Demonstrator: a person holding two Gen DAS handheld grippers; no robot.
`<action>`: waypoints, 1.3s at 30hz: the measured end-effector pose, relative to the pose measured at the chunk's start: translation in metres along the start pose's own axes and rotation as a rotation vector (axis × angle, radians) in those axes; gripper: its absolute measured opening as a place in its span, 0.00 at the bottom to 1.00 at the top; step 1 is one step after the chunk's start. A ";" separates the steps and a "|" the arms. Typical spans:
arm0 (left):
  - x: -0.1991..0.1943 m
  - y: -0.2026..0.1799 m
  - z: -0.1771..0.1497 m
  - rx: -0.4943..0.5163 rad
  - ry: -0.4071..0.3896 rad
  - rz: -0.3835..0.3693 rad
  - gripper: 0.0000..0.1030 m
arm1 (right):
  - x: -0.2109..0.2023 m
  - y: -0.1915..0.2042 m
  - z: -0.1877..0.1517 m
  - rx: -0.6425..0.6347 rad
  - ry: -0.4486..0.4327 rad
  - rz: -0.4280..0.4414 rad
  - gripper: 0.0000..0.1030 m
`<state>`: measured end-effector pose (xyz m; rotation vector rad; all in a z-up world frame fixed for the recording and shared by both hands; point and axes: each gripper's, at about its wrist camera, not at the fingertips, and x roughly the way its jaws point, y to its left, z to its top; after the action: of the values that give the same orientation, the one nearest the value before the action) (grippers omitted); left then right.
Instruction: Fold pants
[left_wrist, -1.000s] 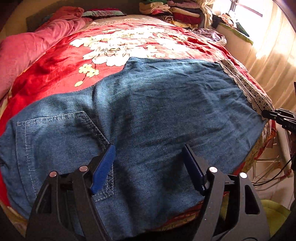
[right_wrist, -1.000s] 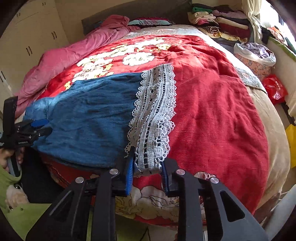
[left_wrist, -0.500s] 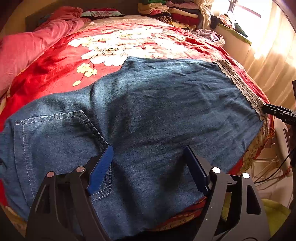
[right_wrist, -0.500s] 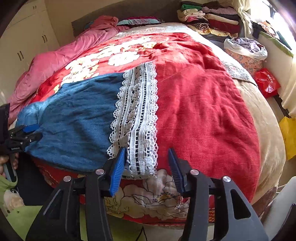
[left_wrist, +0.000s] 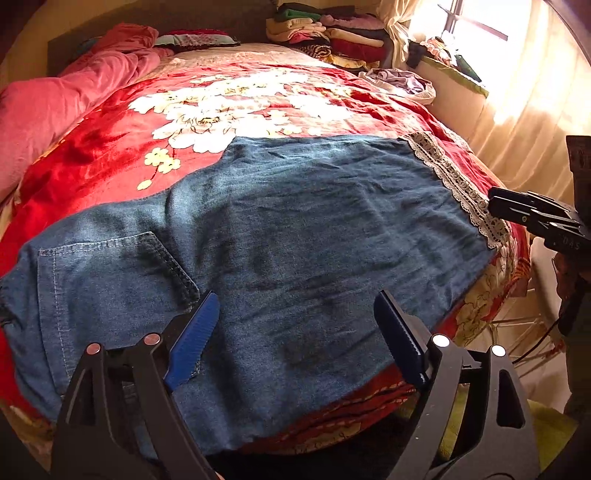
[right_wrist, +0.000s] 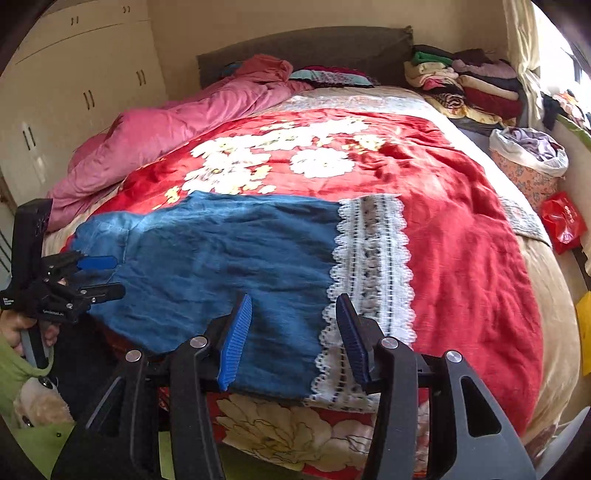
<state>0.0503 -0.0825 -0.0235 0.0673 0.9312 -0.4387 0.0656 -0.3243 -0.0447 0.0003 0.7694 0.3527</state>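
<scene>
Blue denim pants (left_wrist: 280, 236) lie flat across the near edge of the bed, waist and back pocket (left_wrist: 110, 273) to the left, a white lace hem (left_wrist: 454, 184) to the right. My left gripper (left_wrist: 295, 314) is open and empty, hovering over the pants beside the pocket. My right gripper (right_wrist: 293, 325) is open and empty, hovering over the pants (right_wrist: 221, 266) where the denim meets the lace hem (right_wrist: 373, 266). Each gripper shows at the edge of the other's view: the right one (left_wrist: 495, 203) and the left one (right_wrist: 99, 273).
The bed carries a red floral blanket (left_wrist: 240, 107) and a red cloth (right_wrist: 469, 251) beside the hem. A pink duvet (right_wrist: 177, 125) lies at the far left. Folded clothes (right_wrist: 461, 85) are stacked at the headboard. A laundry basket (right_wrist: 528, 162) stands right of the bed.
My right gripper has opened, letting go of the lace hem, and drawn back and up a little. My left gripper stays open, almost still over the pants.
</scene>
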 end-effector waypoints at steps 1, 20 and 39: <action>0.003 -0.002 -0.001 0.007 0.009 0.000 0.77 | 0.007 0.005 0.000 -0.002 0.017 0.014 0.45; 0.004 -0.013 0.000 0.054 0.013 0.032 0.88 | 0.022 0.007 -0.015 0.031 0.029 0.020 0.65; -0.002 -0.052 0.077 0.152 -0.035 0.019 0.88 | -0.043 -0.050 -0.012 0.167 -0.132 -0.102 0.89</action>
<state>0.0874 -0.1478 0.0310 0.2061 0.8614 -0.4913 0.0446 -0.3858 -0.0309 0.1399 0.6633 0.1886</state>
